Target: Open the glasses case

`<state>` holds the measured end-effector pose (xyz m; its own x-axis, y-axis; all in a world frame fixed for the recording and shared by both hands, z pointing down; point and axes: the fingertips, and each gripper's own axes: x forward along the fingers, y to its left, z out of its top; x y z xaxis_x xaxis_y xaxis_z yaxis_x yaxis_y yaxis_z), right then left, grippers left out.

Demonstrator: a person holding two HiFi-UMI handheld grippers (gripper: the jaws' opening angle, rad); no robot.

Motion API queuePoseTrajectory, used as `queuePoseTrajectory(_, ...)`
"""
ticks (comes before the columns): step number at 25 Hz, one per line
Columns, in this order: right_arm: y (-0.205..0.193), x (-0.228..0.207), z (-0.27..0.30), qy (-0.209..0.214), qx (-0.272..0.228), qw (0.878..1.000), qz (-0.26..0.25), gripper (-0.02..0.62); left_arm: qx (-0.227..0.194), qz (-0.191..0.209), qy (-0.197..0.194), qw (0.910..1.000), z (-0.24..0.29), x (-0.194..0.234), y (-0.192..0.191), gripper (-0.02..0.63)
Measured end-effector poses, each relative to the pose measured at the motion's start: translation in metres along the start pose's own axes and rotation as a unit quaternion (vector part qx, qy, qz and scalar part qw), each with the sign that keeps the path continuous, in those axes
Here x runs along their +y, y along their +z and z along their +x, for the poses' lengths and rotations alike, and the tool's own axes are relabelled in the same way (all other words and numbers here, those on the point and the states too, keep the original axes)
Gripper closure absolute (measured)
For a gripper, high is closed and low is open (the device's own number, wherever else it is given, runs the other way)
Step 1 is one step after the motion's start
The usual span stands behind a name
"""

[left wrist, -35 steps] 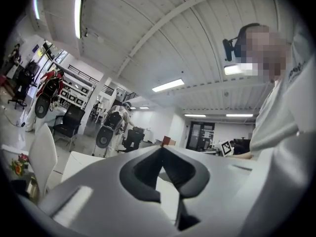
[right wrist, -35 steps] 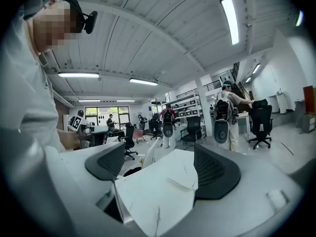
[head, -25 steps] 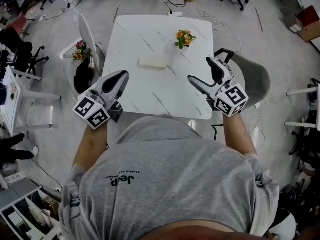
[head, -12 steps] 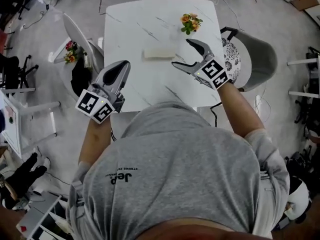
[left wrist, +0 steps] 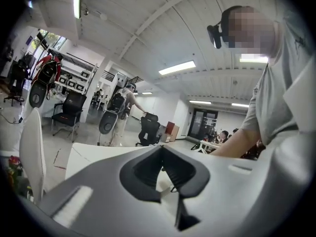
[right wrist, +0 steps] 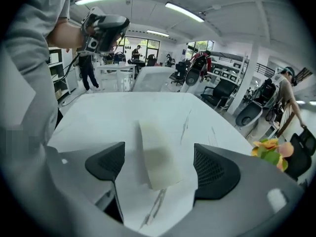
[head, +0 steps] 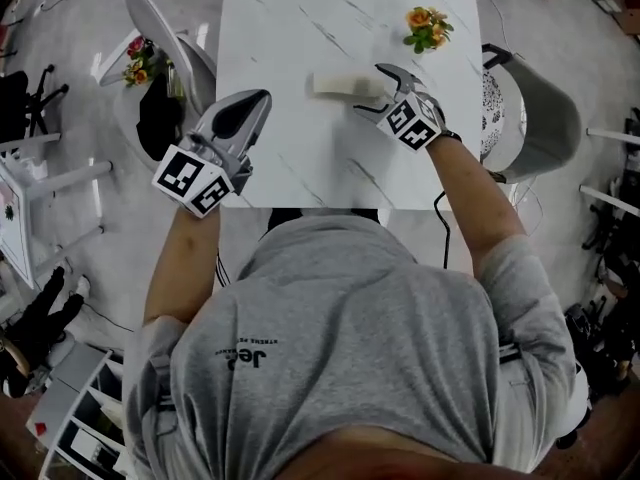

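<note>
A cream glasses case (head: 338, 85) lies shut on the white marble table (head: 300, 28), out past its middle. My right gripper (head: 368, 89) is open at the case's right end, one jaw on each side of it. In the right gripper view the case (right wrist: 159, 154) lies lengthwise between the two dark pads (right wrist: 216, 172), and I cannot tell whether they touch it. My left gripper (head: 260, 98) hovers over the table's near left part, well left of the case, its jaws together and holding nothing. The left gripper (left wrist: 165, 171) view shows only its own pads and the room.
A small bunch of orange flowers (head: 425, 28) stands on the table behind the right gripper. A grey chair (head: 545, 128) is at the table's right. On the left are a white chair (head: 160, 28), a black bag (head: 165, 128) and more flowers (head: 135, 63).
My right gripper has moved forward and left from the table's right edge until its open jaws straddle the case's end. The left gripper has stayed about where it was.
</note>
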<state>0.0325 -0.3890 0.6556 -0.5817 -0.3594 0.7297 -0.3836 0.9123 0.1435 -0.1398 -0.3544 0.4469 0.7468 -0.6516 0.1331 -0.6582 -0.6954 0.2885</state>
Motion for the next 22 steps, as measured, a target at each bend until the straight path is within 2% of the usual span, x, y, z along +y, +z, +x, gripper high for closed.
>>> queuePoseTrajectory(3,-0.012,-0.004,0.021,0.001,0.019,1.0,-0.016,0.173,0.009,-0.002,0.0,1.0,0.007,0.016,-0.018,0.549)
queuePoseTrajectory(9,-0.02,-0.009,0.038,0.003,0.023,0.999,-0.027,0.175,0.02,-0.019,-0.002,0.9996,0.025,0.039,-0.045,0.551)
queuePoseTrajectory(15,-0.031,-0.003,0.045,0.021,0.022,0.999,-0.027,0.183,0.033,-0.032,-0.017,0.9988,0.038,0.035,-0.071,0.551)
queuePoseTrajectory(17,-0.03,-0.004,0.044,0.025,0.018,0.999,-0.022,0.197,0.038,-0.037,-0.02,0.9984,0.041,0.033,-0.079,0.549)
queuePoseTrajectory(21,-0.025,-0.009,0.038,0.023,0.011,0.999,-0.026,0.275,0.044,-0.038,-0.025,0.998,0.046,0.032,-0.088,0.549)
queuePoseTrajectory(22,-0.025,-0.009,0.038,0.024,0.01,0.999,-0.027,0.278,0.044,-0.038,-0.026,0.9979,0.047,0.031,-0.089,0.549)
